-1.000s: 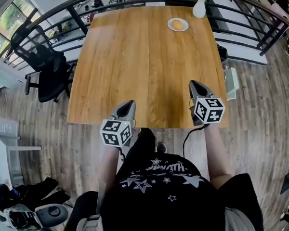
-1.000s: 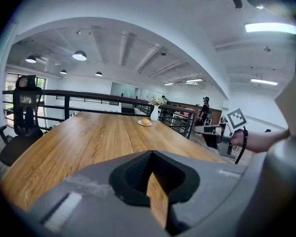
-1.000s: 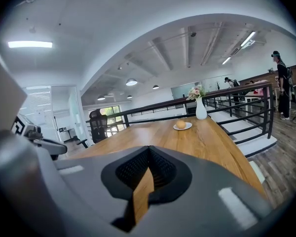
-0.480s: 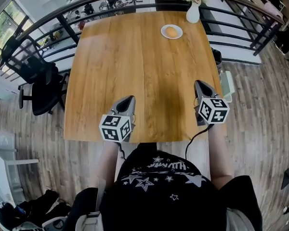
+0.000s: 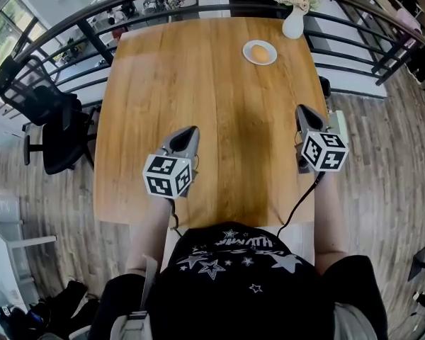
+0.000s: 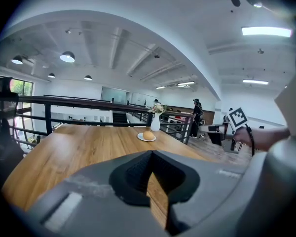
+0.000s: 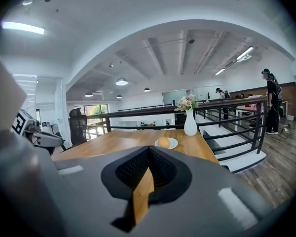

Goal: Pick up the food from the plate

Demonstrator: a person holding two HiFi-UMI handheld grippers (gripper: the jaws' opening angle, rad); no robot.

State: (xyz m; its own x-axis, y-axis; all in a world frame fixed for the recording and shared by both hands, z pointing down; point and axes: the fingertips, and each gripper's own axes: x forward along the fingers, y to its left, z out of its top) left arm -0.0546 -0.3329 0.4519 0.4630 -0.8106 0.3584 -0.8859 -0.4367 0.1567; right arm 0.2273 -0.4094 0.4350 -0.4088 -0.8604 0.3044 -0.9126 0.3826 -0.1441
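One bun, one plate, one vase, one table.

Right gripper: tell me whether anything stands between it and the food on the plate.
Nothing visible does. Only bare table lies between the right gripper, claw shut, and the food on its plate. The vase stands beyond the plate, off that line.
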